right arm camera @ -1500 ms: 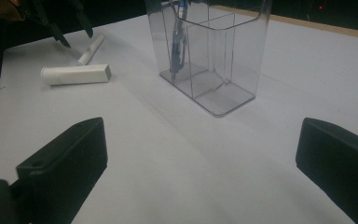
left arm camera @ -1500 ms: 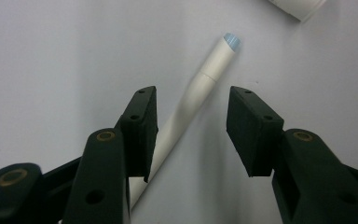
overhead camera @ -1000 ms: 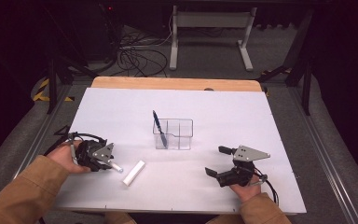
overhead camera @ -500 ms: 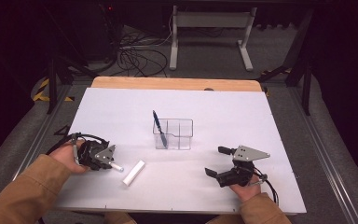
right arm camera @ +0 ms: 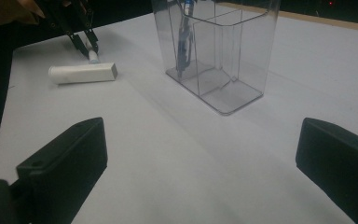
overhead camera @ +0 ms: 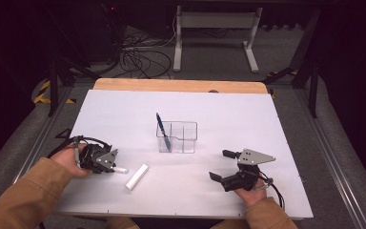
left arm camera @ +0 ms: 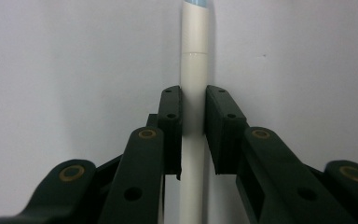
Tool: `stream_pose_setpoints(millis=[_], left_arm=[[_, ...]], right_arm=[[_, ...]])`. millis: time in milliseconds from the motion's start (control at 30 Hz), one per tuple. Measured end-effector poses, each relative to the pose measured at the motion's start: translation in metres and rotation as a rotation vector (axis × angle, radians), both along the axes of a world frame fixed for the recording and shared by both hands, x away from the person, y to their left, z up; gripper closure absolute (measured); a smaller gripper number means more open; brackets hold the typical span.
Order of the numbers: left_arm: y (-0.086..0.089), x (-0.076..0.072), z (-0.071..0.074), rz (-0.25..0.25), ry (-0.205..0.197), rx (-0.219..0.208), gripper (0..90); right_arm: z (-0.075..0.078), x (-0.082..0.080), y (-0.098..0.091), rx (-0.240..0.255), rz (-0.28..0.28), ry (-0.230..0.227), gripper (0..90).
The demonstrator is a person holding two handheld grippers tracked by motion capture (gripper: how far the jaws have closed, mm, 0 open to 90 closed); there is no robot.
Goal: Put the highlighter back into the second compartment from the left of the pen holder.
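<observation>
High view: white table; clear divided holder near centre, blue pen standing in its left compartment; white cap lying toward the near edge; left gripper beside it.

Left gripper view: jaws closed on a white pen, low over the table.

Right gripper view: right gripper gaped wide, empty.

Step judged: pen grasped; next likely lifting it clear toward cap or holder.

White pen lies flat, clamped between left tongs.
</observation>
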State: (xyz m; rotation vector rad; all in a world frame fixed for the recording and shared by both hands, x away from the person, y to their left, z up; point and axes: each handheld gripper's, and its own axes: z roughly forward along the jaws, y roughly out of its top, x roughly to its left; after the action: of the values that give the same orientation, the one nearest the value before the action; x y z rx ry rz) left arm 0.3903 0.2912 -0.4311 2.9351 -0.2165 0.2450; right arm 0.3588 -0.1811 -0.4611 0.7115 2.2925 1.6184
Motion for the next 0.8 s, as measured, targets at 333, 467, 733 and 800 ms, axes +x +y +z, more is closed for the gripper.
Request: stream_pose_setpoints(millis=[333,467,733,800], left_arm=[[-0.004,0.0,0.009,-0.013,-0.02,0.03,78.2],[-0.008,-0.001,0.018,-0.013,-0.036,0.008,78.3],[-0.007,-0.003,0.035,0.043,-0.039,-0.088,78.2],[-0.007,-0.004,0.041,0.066,-0.038,-0.123,78.2]], right_arm=[[0.0,0.0,0.0,0.001,0.003,0.0,2.6],[0.0,0.0,0.0,0.001,0.004,-0.003,2.6],[0.0,0.0,0.0,0.0,0.005,-0.004,2.6],[0.0,-0.001,0.0,-0.001,0.004,-0.005,2.6]])
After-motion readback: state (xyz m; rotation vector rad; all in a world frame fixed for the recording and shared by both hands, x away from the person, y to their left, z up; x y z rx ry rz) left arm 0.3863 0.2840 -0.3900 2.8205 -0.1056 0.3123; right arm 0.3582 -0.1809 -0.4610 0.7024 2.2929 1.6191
